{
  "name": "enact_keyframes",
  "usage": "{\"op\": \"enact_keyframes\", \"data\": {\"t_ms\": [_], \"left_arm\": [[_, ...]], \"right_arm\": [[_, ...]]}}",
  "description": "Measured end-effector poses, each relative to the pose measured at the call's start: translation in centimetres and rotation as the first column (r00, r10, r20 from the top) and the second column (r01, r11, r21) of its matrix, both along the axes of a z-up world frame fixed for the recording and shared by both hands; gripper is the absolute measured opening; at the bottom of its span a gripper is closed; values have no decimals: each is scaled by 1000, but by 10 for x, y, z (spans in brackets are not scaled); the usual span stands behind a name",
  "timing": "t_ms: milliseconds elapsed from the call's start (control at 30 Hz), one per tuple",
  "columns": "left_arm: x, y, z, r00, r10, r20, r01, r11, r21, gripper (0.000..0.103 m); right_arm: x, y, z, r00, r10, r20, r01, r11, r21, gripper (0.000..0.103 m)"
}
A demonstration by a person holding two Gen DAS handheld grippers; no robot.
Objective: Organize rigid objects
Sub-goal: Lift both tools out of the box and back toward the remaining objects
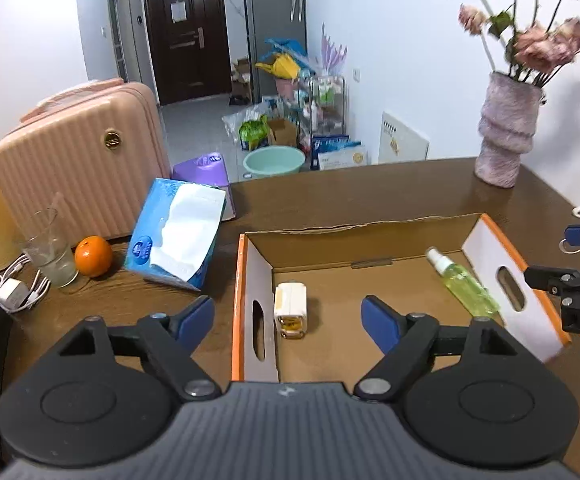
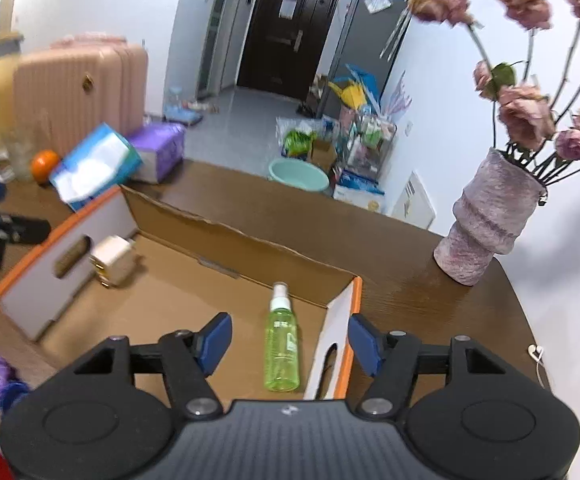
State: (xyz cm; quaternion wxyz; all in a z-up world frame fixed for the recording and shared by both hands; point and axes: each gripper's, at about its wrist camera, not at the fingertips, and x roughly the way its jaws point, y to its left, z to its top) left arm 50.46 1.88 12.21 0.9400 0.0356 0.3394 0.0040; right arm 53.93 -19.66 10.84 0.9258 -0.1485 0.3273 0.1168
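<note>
On the desk (image 1: 370,196) a cardboard box (image 1: 370,236) is sitting open, holding a green spray bottle (image 2: 282,350) by its right wall and a white charger (image 1: 290,310) near its left. Both tongs, left (image 1: 288,320) and right (image 2: 290,344), are hanging released above them, grasping nothing.

Brown table (image 1: 370,196): cardboard box (image 1: 370,228), vase (image 1: 504,136), tissue pack (image 1: 178,236), orange (image 1: 93,256), glass (image 1: 50,256).
</note>
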Motion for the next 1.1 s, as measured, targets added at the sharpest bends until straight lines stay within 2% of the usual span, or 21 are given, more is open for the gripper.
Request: {"op": "enact_keyframes", "data": {"t_ms": [67,133,267,433,600,700,800,967,1100], "left_arm": [[-21,1,5,999,-3,38,4,1000,-17,88],[-40,1,8,997,-1,74,3,1000,-29,93],[-73,4,12,990,20,140,-14,999,-42,96],[-102,13,9,984,51,173,-38,997,-73,98],[-134,16,2,968,64,244,-49,997,-67,100],[-155,19,-1,958,74,276,-51,995,-89,101],[-175,21,-4,948,78,308,-50,994,-98,102],[-216,21,-5,922,87,378,-59,995,-85,103],[-252,15,-13,889,113,445,-100,994,-52,103]], "right_arm": [[-18,-4,6,999,1,32,-2,999,46,80],[-31,-8,11,998,-7,62,2,996,86,84],[-59,-14,14,995,-20,100,6,990,143,84],[-93,-18,10,990,-21,140,-8,980,200,84],[-121,-25,4,984,-32,176,-15,965,261,84],[-138,-28,0,977,-40,211,-25,955,296,86],[-156,-29,-3,965,-45,260,-39,950,310,93],[-184,-35,-8,957,-61,284,-45,935,351,95],[-213,-38,-15,949,-64,309,-56,929,366,96]]}}
